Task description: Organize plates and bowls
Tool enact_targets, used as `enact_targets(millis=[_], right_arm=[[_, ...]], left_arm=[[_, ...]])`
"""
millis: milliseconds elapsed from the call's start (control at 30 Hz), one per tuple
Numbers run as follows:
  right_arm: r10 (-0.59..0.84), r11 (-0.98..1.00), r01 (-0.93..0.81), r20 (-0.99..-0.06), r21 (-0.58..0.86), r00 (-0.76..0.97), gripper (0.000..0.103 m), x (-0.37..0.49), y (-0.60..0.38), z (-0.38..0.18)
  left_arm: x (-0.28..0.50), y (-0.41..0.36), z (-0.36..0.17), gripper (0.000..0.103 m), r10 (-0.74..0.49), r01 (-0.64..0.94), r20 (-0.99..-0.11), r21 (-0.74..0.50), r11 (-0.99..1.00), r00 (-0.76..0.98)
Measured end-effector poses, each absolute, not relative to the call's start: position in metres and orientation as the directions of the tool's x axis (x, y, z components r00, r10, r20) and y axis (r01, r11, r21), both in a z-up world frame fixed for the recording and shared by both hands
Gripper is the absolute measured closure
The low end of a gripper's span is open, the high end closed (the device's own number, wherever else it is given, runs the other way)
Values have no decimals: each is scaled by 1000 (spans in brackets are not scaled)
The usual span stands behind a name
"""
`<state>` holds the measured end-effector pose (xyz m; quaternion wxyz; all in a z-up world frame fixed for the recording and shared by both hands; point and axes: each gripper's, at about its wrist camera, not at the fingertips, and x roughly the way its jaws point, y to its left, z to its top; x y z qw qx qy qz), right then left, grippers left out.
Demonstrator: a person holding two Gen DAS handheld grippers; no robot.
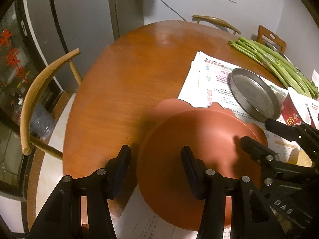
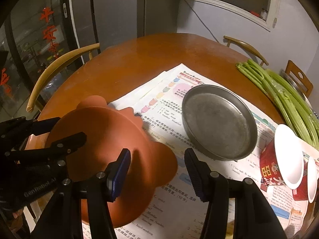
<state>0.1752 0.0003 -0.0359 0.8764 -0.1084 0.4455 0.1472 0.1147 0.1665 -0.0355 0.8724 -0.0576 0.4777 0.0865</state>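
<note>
Brown eared plate (image 2: 111, 131): lower left of the right wrist view and lower centre of the left wrist view. It is a reddish-brown round dish with rounded lobes on its rim, and it overlaps the printed sheets (image 2: 159, 83). Its edge is blurred in the left wrist view, and I cannot tell whether it rests on the sheets or is lifted.
Left gripper (image 1: 156, 159): jaws apart, straddling the plate's left rim. One finger is over the plate and the other over the bare table (image 1: 119, 79). No pad is seen pressing.
Right gripper (image 2: 157, 159): jaws apart. The left finger is over the plate and the right finger over the sheets, with a rim lobe in the gap. No grip is visible.
Steel pan (image 2: 219, 121): round and shallow, upright on the sheets, centre right, close beside the plate but apart from it.
Red-and-white cups (image 2: 277, 159): two lying on their sides at the right edge, near the pan.
Celery stalks (image 2: 279, 91): upper right, lying on the table beyond the pan.
Chair (image 1: 39, 83): curved wooden back, at the left side of the table.
</note>
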Motion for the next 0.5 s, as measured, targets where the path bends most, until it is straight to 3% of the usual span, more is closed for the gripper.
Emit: enact_targets(millis=[500], right_arm=[[165,955,-293,-752,-39,638,47,140,-38,3]], left_arm=[[88,153,5,38,69,-190,-793,-60,980,605]])
